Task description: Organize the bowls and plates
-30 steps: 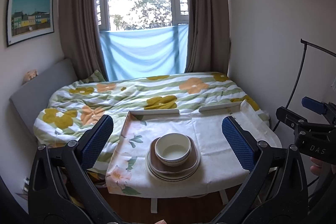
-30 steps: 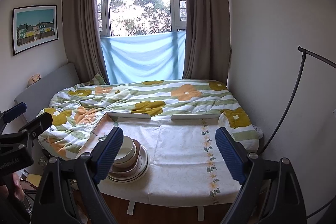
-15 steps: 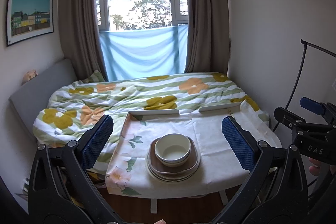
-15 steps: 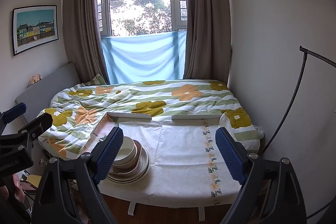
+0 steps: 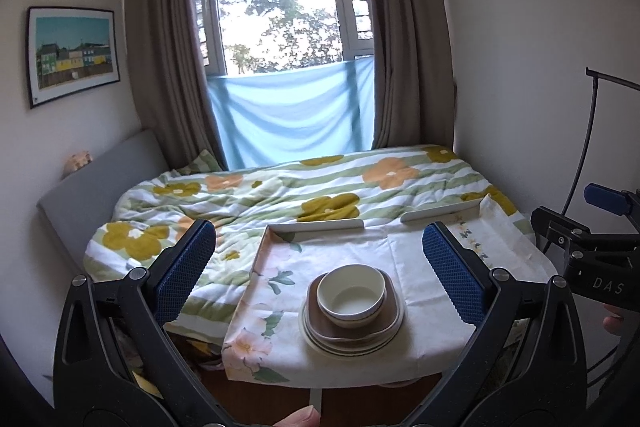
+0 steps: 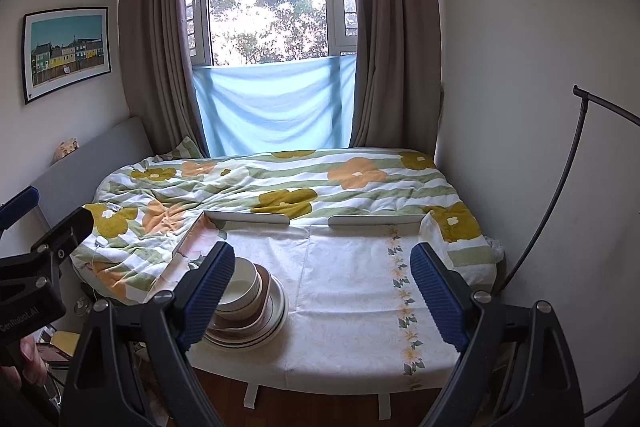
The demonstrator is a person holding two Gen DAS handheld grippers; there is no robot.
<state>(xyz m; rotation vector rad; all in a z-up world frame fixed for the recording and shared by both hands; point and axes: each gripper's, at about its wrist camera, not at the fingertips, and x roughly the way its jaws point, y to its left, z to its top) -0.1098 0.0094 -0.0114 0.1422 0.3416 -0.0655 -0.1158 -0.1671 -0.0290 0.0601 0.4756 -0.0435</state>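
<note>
A stack of dishes [image 5: 352, 331] stands near the front edge of the cloth-covered table [image 5: 416, 259]: cream plates below, a brown square dish, and a cream bowl [image 5: 352, 293] on top. My left gripper [image 5: 318, 233] is open, held back from the table, and the stack shows between its blue pads with nothing gripped. My right gripper [image 6: 322, 253] is open too and holds nothing. In the right wrist view the stack of dishes [image 6: 256, 311] lies at the left, half hidden behind the left finger [image 6: 206, 291]. Each gripper appears at the edge of the other's view.
The table has a raised white rim [image 6: 246, 218] at its back and left side and stands against a bed with a flowered quilt [image 6: 280, 187]. A thin black stand [image 6: 560, 195] curves up at the right wall. Bare cloth [image 6: 352, 291] stretches right of the stack.
The left wrist view has swung slightly left, so the stack sits a little further right in it. The right gripper has not moved, and both sets of jaws are as wide as before.
</note>
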